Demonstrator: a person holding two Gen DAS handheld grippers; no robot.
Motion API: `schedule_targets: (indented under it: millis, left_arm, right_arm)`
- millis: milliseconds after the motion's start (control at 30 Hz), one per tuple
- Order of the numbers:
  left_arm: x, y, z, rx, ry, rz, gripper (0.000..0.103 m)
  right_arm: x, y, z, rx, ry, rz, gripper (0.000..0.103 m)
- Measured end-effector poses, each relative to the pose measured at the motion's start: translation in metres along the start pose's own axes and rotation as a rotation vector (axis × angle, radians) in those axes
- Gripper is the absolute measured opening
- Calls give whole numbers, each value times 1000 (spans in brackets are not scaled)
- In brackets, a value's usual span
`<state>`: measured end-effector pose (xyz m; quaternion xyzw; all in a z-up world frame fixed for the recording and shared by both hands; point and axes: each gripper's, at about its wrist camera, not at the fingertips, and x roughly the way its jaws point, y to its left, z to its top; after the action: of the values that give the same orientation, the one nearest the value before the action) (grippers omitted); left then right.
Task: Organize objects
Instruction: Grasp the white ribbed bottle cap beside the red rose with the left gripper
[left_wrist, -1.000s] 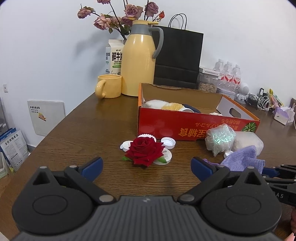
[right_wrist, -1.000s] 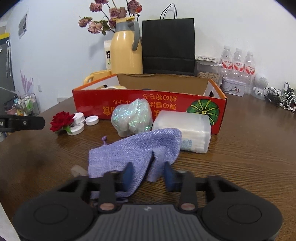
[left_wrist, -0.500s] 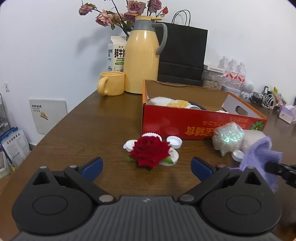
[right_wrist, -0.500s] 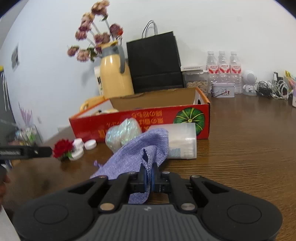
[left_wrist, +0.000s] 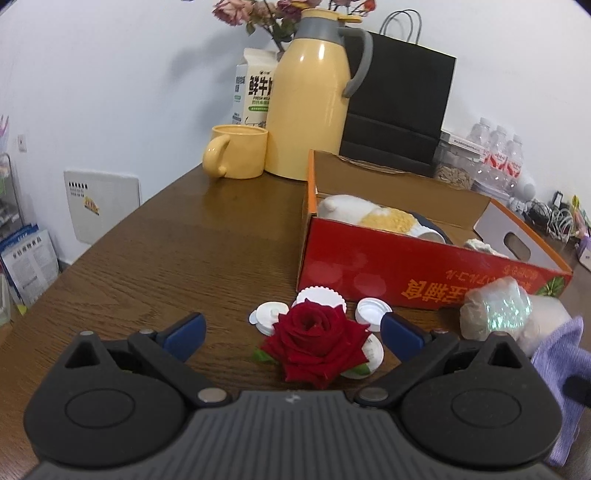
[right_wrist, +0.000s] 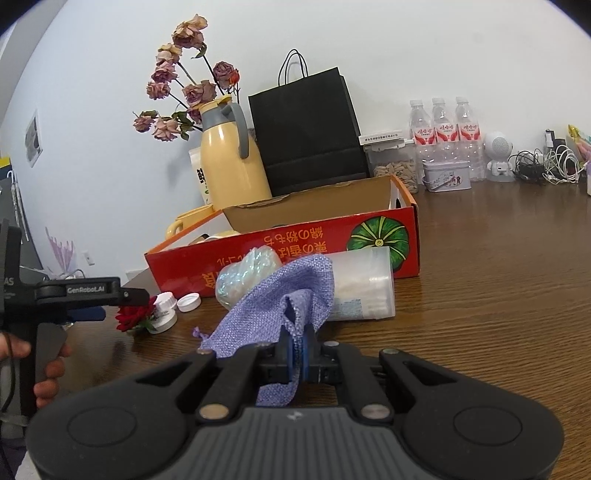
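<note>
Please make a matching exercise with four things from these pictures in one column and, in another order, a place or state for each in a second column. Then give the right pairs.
Things:
1. red rose
2. purple pouch
3. yellow mug
4. black paper bag

Places or states:
A. pinched in the right hand-held gripper
B. beside the yellow jug
C. between the open fingers of the left hand-held gripper
D. behind the red box, by the wall

Pairs: 1-C, 2-A, 3-B, 4-D

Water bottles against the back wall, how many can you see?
3. The water bottles stand side by side at the wall: left, middle, right, behind a small tin. More may be hidden behind them.
</note>
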<state>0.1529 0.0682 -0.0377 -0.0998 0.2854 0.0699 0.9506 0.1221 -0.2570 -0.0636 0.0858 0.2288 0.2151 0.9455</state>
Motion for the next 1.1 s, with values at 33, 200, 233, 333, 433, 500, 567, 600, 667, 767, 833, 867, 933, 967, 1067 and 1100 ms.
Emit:
schedule_targets:
  millis: [33,200,233,333,433,500,567,600,667,767,833,867,933,967,1067,1100]
  left_arm:
    - [1,2,1,-11,-3,-2,103]
    - [7,9,15,-46,-20,8,103]
    - [10,9,18,-41,-15,4,102]
    - [19,1,23,13,6,-7,100]
    - [27,-12,26,100,6,-3,98]
    - [33,-23,28,170,9,7,90]
    - [40,-30,29,220,32,3,81]
    - [45,-33,28,235,58,11,70]
    - [52,-33,24,233,115,22,51]
    - [48,-30,21,216,115,-10,38]
    - [44,-28,20,208,101,-33,37]
    - [42,-28,20,207,89,-33,37]
    - [35,-28,20,201,64,-39,37]
    - [31,-28,21,195,56,-43,37]
    - [20,-26,21,179,32,-49,37]
    - [17,-26,23,174,25,-50,37]
  right_arm:
    - [0,0,0,1,0,0,4]
    - [1,0,0,7,7,3,4]
    - [1,0,0,9,7,3,4]
    - [1,-1,0,11,8,3,4]
    - [2,-1,0,13,11,4,4]
    - [2,-1,0,16,13,5,4]
    - [2,-1,0,17,13,4,4]
    - [3,-1,0,18,13,5,4]
    - [3,-2,0,19,13,5,4]
    - [3,-2,0,21,13,9,4]
    - [2,-2,0,23,13,12,4]
    - [2,-2,0,24,11,12,4]
    - [1,-2,0,27,4,12,4]
    - [1,-2,0,28,2,12,4]
    - [0,-2,0,28,-12,13,4]
    - [-2,-2,0,26,-21,14,4]
